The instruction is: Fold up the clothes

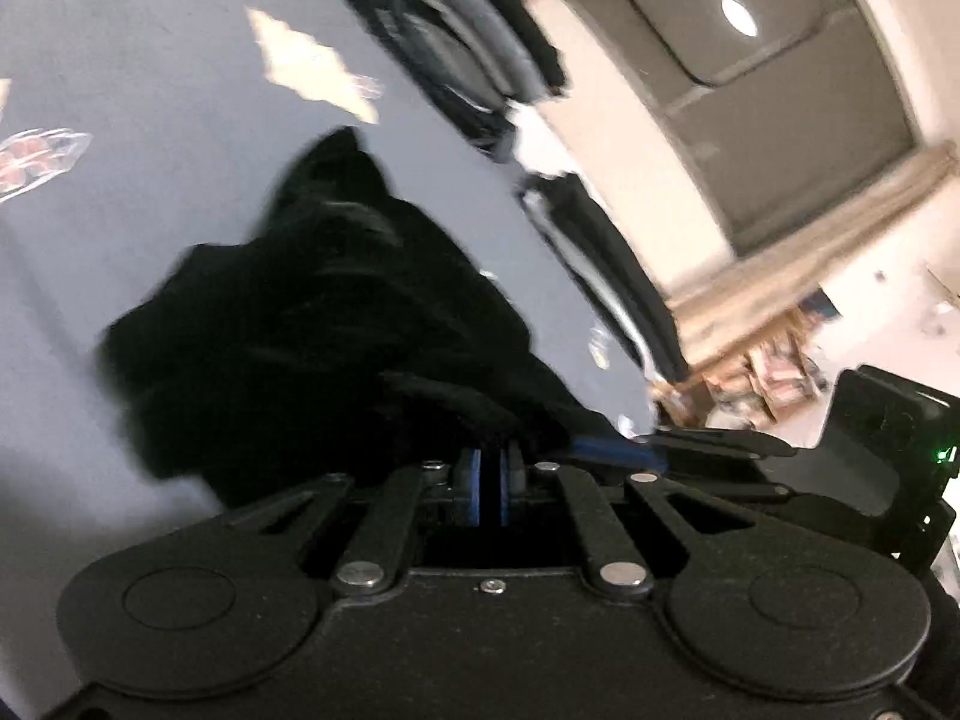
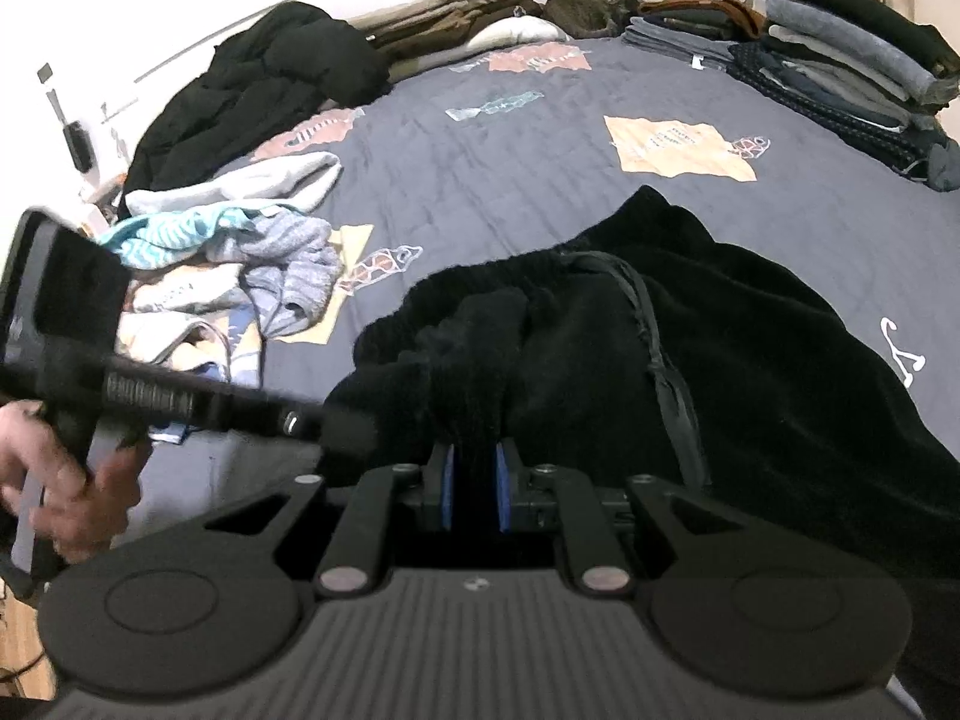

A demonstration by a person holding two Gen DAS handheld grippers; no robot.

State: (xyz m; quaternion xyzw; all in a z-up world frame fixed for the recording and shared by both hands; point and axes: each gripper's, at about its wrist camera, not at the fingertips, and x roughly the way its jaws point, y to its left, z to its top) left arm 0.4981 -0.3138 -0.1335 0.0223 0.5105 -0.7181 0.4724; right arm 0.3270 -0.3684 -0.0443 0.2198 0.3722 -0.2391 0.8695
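Writing and marks: no brand name or text can be read; the one clear mark is a small white hanger-like emblem (image 2: 902, 350) on the black garment's right side. The printing on the bedspread's patches is too small to make out.
Black garment (image 2: 750, 348): a thick, fleece-like black piece of clothing, bunched and creased, with a dark drawstring or cord (image 2: 651, 324) running down its middle. It lies on the near part of the bedspread, its near edge lifted into both grippers.
Right gripper (image 2: 474, 468): blue-padded fingers drawn close, clamping a fold of the black cloth between them.
Left gripper (image 1: 491, 468): blue pads nearly together, with a thin fold of the same garment pinched between them; this view is tilted and blurred.
Left hand (image 2: 66, 468): grips the left device's handle at the left edge of the right wrist view.
Bedspread (image 2: 510, 144): grey-blue, with tan and pink patch motifs.
Unfolded pile (image 2: 240, 246): light mixed clothes, left of the garment, apart from it.
Folded stacks (image 2: 852, 66): dark and grey items along the far right edge.
Cat (image 2: 594, 6): lies at the far end of the bed.
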